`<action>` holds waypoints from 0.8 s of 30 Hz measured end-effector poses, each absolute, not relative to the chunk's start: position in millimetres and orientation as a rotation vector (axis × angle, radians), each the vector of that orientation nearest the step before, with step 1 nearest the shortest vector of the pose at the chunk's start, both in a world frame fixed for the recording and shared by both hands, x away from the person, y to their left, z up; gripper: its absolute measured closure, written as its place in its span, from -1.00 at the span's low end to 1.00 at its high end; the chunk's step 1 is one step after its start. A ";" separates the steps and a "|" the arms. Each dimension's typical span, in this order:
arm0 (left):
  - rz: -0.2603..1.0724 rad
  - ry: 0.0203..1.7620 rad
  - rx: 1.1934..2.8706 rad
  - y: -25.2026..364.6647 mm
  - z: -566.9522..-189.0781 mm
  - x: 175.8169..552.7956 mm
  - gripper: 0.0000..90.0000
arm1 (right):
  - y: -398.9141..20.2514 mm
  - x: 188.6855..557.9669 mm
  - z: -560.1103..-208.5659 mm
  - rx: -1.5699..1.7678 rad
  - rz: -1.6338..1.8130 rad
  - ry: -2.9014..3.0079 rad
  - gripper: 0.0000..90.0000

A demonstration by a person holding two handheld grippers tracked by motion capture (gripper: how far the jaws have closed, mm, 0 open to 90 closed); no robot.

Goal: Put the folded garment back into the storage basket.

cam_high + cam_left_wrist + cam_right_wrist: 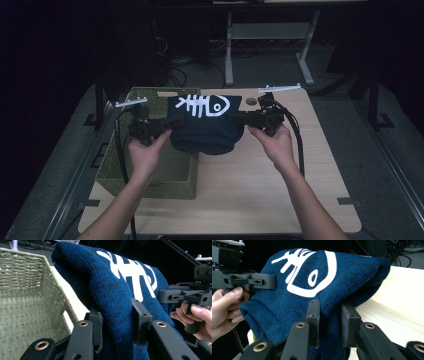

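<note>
between the two grippers a dark blue knitted garment is held up above the table, stretched from one side to the other. the left gripper is clamped on the garment's left edge; in the left gripper view a thick fold of the knit is seen pinched between both black jaws, with the pads pressed into the cloth. the right gripper is clamped on the opposite edge, and in the right gripper view a bunched fold is likewise squeezed between its jaws. a white fishbone print is shown on the upper face of the garment, between the two grippers, with the fish head turned toward the right gripper. the lower part of the garment is seen hanging below the jaws as a rounded fold. just left of and below the left gripper a green woven basket is set on the table; the garment's left part is held over the basket's right rim, apart from it as far as can be told. each gripper is grasped by a hand, the left hand and the right hand, with forearms entering from the near edge.
</note>
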State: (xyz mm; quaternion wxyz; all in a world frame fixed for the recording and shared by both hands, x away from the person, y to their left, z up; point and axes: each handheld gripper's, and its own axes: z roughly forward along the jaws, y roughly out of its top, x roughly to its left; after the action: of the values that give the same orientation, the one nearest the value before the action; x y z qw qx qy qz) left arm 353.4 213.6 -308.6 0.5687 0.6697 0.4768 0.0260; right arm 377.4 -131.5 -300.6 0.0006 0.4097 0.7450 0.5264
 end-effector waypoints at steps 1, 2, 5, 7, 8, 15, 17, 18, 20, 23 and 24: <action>0.062 1.122 1.569 215.0 -308.5 353.3 0.48 | -130.0 377.9 -301.0 1.283 1.653 2.341 0.59; 0.065 1.123 1.570 216.5 -308.4 353.3 0.48 | -128.5 378.7 -301.6 1.276 1.654 2.343 0.59; 0.071 1.130 1.564 220.1 -307.6 352.6 0.48 | -124.3 379.8 -301.8 1.281 1.664 2.347 0.59; 0.074 1.132 1.563 223.0 -307.1 352.4 0.48 | -121.1 380.6 -302.0 1.277 1.673 2.347 0.59; 0.072 1.132 1.561 224.8 -306.8 352.7 0.48 | -120.1 380.7 -301.7 1.281 1.673 2.349 0.59; 0.088 1.153 1.542 238.4 -305.3 353.6 0.48 | -107.0 384.6 -297.3 1.256 1.692 2.351 0.59; 0.091 1.160 1.534 243.1 -305.3 353.0 0.48 | -102.3 386.2 -296.4 1.246 1.689 2.356 0.59; 0.093 1.164 1.531 245.0 -305.3 352.7 0.48 | -99.7 386.9 -296.6 1.248 1.691 2.357 0.59; 0.098 1.169 1.535 249.6 -305.2 351.8 0.48 | -95.4 389.0 -297.6 1.241 1.694 2.362 0.59; 0.100 1.179 1.522 256.1 -305.6 351.2 0.48 | -88.6 390.8 -298.7 1.244 1.703 2.364 0.59; 0.100 1.183 1.518 258.2 -305.5 351.0 0.48 | -86.4 391.4 -299.0 1.240 1.705 2.365 0.59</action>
State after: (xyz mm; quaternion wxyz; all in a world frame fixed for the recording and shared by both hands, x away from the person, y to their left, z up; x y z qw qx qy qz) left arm 351.0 258.2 -305.5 0.5706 0.6468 0.5043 0.0428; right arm 391.4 -86.4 -299.0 -0.0134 0.3914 0.7464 0.5381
